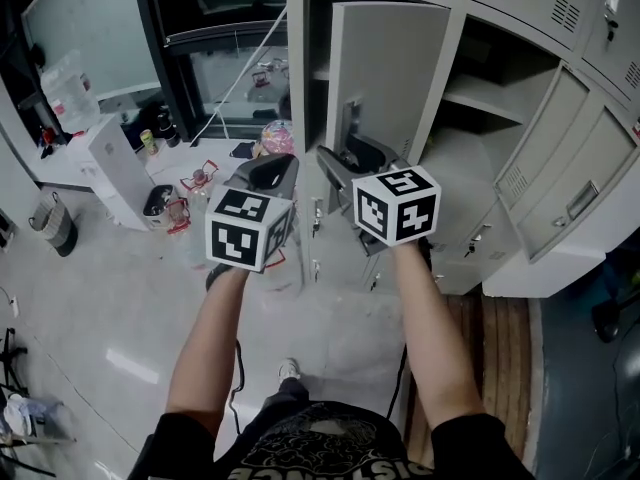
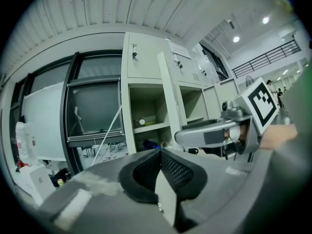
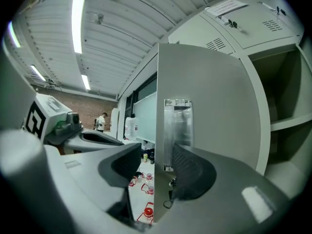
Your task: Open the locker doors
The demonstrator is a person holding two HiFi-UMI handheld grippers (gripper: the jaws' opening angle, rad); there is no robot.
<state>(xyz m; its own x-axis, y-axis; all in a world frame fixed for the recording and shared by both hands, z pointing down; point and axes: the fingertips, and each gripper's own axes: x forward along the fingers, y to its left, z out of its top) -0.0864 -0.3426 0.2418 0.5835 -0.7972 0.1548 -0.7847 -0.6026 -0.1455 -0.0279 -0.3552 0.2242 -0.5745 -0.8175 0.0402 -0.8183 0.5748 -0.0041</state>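
The right gripper (image 3: 156, 154) stands partly open, with the free edge of the locker door (image 3: 209, 96) between its jaws. Its right pad sits against the door's inner face by the metal latch plate (image 3: 178, 126). The left pad is clear of the outer face, so nothing is clamped. The left gripper (image 2: 160, 152) is closed on nothing, just beside it. The door hangs swung partway out at the left edge of the locker bank (image 1: 296, 88), and a lower door (image 1: 560, 158) toward the right edge stands ajar. For this swing, hooking looks better than pinching: pull along the hinge arc, keeping the inner pad flat beside the latch plate so it does not slip off the edge.
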